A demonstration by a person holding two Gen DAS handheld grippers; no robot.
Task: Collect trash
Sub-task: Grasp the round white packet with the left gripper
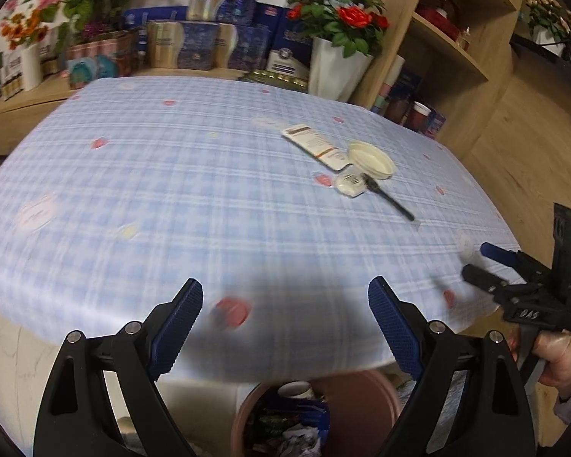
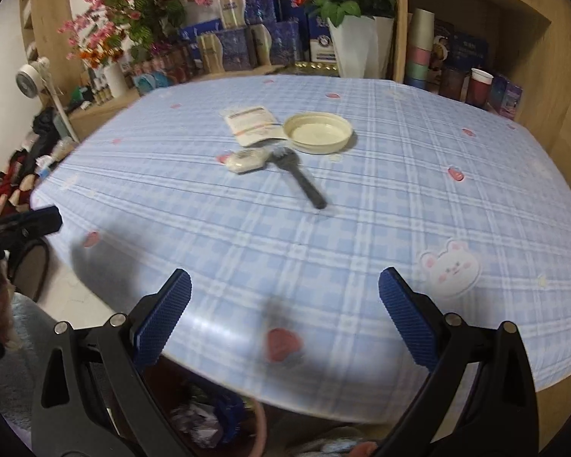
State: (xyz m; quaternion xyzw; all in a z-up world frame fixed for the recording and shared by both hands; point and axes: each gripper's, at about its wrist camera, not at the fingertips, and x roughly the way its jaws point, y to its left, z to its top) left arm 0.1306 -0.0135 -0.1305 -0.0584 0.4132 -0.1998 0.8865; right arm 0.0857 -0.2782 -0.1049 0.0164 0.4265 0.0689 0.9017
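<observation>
Now, going from left to right across the counter (image 2: 380, 209), four scraps of trash sit clustered together on its blue checked cloth, well away from both tools: a flat printed sachet (image 2: 252, 123), a small pale sealed packet (image 2: 245, 160) just in front of it, a black plastic fork (image 2: 300, 177) with its tines by that packet and its handle pointing toward the near edge, and a shallow cream lid (image 2: 319, 132) lying rim-up. All look light. The sachet is thin and limp, best pinched at a free edge; the packet seems soft; the fork is stiff and slim, easiest taken across the handle; the lid is rigid and probably slick, so a grip over its raised rim suits it. The left tool (image 1: 285, 304) stands wide and empty, as does the right tool (image 2: 285, 297). Below the near edge a reddish bin (image 1: 358, 388) already holds crumpled waste.
</observation>
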